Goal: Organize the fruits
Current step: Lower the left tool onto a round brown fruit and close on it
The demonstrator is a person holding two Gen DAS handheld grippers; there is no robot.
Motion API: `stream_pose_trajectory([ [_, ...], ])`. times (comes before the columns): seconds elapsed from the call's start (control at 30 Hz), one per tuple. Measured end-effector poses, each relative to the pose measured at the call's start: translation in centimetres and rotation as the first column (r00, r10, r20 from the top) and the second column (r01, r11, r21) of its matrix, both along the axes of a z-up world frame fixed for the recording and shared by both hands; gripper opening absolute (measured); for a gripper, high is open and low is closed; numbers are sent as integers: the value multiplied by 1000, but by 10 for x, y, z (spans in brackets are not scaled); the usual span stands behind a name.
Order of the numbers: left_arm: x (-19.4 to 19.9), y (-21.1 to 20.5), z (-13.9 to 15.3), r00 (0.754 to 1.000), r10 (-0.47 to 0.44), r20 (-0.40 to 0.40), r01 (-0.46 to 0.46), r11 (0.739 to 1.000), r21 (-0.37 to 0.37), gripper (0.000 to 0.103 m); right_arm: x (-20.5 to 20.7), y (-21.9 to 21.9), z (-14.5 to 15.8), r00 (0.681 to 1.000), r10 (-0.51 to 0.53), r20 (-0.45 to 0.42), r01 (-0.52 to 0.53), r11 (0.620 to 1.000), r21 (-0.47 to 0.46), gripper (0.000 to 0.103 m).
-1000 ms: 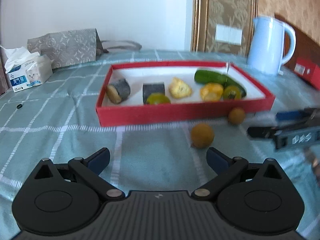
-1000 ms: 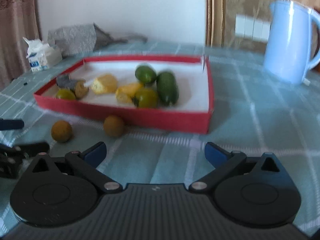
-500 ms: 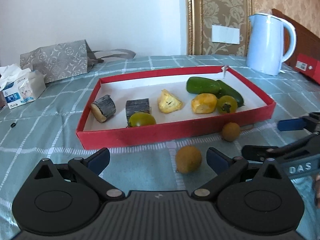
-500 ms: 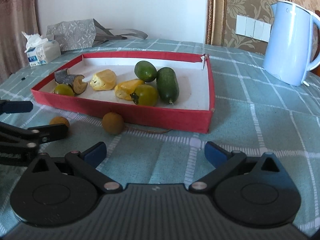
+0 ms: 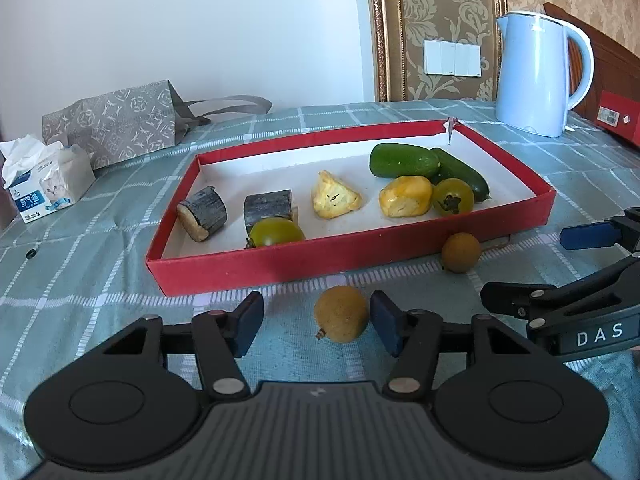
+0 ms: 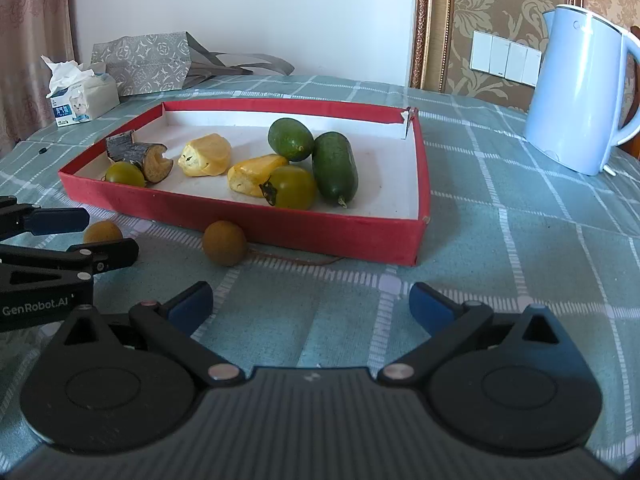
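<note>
Left gripper (image 5: 316, 326) low over the checked green cloth (image 5: 120, 304), near side of the red tray (image 5: 360, 248). Its jaws have just been closing and now stand narrow around a small brown round fruit (image 5: 341, 314); right pad just beside the fruit, left pad with a clear gap, so no grip

Second brown round fruit (image 5: 461, 252) lies on the cloth, close against the tray's near wall, further right

Right gripper (image 6: 310, 306) hovers over bare cloth to the right, jaws wide, nothing between them

Inside the tray, left to right: two dark bark-skinned cut pieces (image 5: 202, 218), a green tomato (image 5: 276, 232) at the near wall, two yellow chunks (image 5: 335, 199), a second green tomato (image 5: 453, 202), two dark green cucumbers (image 5: 404, 160) at the far right

Off the tray: pale blue kettle (image 5: 536, 76) far right, tissue pack (image 5: 44, 188) and patterned grey bag (image 5: 116, 124) far left
</note>
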State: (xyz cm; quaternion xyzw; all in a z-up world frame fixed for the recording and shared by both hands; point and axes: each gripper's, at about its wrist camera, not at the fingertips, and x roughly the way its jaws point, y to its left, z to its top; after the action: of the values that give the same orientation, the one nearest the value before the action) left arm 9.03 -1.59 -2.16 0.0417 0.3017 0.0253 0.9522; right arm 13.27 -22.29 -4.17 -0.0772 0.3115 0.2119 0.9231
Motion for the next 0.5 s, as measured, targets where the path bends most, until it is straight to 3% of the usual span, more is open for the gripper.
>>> stream_pose_trajectory([
  [0.23, -1, -3, 0, 999, -41, 1, 41, 999, -30, 32, 0, 0, 0, 1000, 1, 1, -1, 1000, -1, 103],
  [0.33, -1, -3, -1, 999, -51, 4, 52, 998, -37, 27, 0, 0, 0, 1000, 1, 1, -1, 1000, -1, 103],
  [0.5, -1, 5, -1, 999, -32, 10, 32, 997, -70, 27, 0, 0, 0, 1000, 1, 1, -1, 1000, -2, 103],
])
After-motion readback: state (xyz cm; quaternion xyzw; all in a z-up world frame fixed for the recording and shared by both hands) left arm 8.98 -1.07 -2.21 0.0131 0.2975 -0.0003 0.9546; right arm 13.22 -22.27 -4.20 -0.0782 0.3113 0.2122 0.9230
